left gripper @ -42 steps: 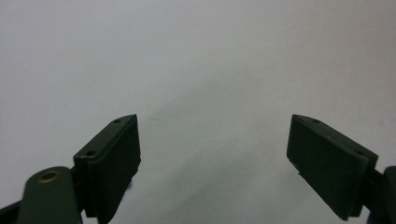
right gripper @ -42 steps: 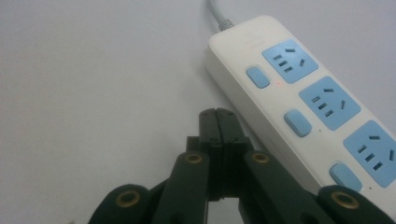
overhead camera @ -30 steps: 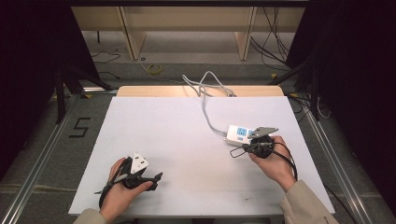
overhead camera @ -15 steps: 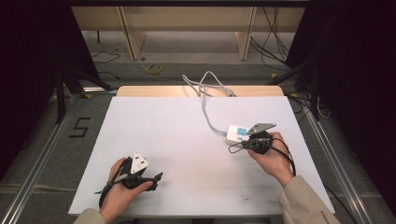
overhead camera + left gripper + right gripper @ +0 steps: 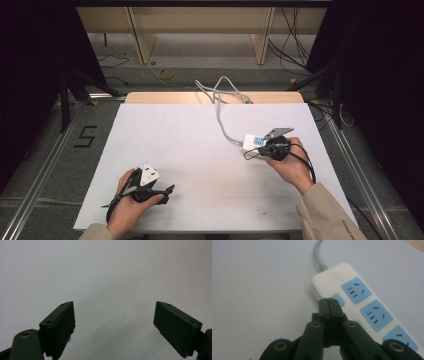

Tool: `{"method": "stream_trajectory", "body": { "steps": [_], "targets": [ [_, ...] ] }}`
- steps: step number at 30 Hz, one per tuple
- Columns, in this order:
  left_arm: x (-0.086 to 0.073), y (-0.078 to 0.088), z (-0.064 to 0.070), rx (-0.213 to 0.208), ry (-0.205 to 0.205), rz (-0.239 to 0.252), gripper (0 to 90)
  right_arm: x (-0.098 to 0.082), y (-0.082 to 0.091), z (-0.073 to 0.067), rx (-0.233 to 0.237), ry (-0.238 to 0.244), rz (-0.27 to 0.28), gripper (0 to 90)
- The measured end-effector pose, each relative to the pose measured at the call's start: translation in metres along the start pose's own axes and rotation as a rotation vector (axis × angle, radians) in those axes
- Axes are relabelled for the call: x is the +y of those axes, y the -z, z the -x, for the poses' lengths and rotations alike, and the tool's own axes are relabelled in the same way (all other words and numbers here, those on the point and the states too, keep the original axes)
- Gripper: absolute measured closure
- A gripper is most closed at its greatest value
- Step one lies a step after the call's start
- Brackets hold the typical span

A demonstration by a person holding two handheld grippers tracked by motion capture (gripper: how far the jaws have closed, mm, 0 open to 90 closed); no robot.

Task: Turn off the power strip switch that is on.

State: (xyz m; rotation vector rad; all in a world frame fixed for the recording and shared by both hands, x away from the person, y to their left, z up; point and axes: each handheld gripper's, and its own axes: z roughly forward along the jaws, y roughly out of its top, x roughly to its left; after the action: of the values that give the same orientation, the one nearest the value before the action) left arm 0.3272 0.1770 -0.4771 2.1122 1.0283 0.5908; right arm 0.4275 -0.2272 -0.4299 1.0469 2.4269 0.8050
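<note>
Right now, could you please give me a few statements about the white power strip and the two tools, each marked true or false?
1. The right tool has its jaws shut, tips at the white power strip with blue sockets. True.
2. The left tool grips the strip's grey cord. False: its jaws stand open over the bare white table.
3. A small red light glows on the strip beside its blue switch. True.
4. A plug sits in one of the blue sockets. False: the visible sockets are free.
5. The grey cord runs off the table's far edge. True.
</note>
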Motion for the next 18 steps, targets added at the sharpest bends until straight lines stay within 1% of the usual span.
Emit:
{"method": "stream_trajectory", "body": {
  "steps": [18],
  "targets": [
    [0.0003,0.0005,0.0004,0.0,-0.002,0.002,17.3,0.0079,-0.0082,0.0073,-0.003,-0.006,-0.023,90.0]
  ]
}}
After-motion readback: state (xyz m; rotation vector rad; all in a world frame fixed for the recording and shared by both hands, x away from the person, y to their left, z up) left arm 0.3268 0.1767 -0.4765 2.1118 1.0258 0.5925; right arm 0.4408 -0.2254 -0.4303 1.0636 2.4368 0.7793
